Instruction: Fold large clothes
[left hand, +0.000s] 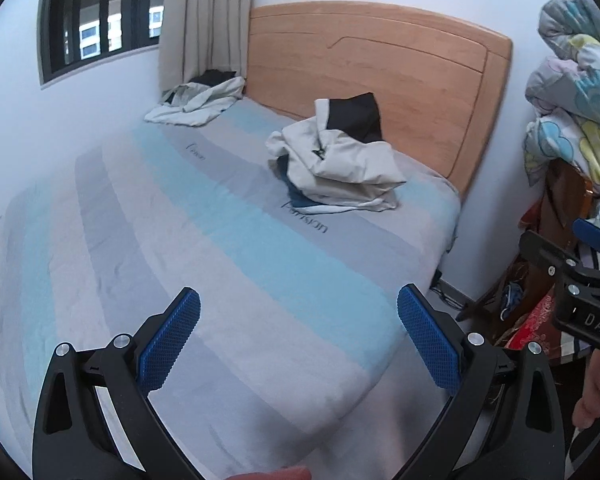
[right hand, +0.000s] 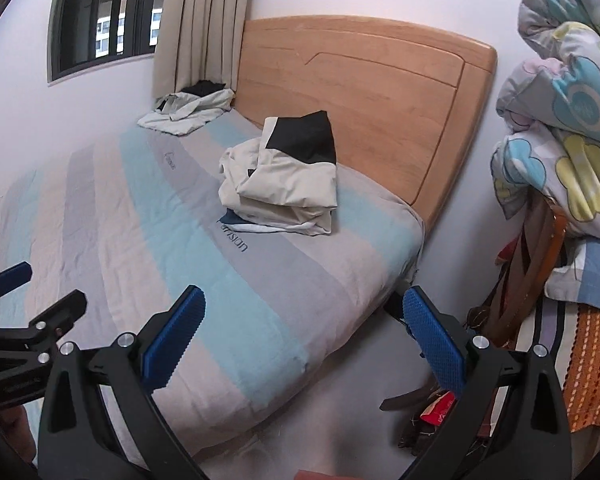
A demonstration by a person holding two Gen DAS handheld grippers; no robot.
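Observation:
A cream and black garment (left hand: 336, 160) lies roughly folded in a pile near the head of the bed (left hand: 236, 248); it also shows in the right wrist view (right hand: 284, 180). A second crumpled cream garment (left hand: 198, 104) lies in the far corner by the curtain, also in the right wrist view (right hand: 188, 110). My left gripper (left hand: 298, 334) is open and empty above the bed's near end. My right gripper (right hand: 304, 338) is open and empty over the bed's right edge. Each gripper shows at the edge of the other's view.
A wooden headboard (left hand: 380, 76) stands at the back. A rolled floral quilt (right hand: 568, 128) sits piled on furniture at the right, with belts (right hand: 528, 280) and cloth hanging below. A window (left hand: 96, 16) and curtain (left hand: 204, 20) are at the far left wall.

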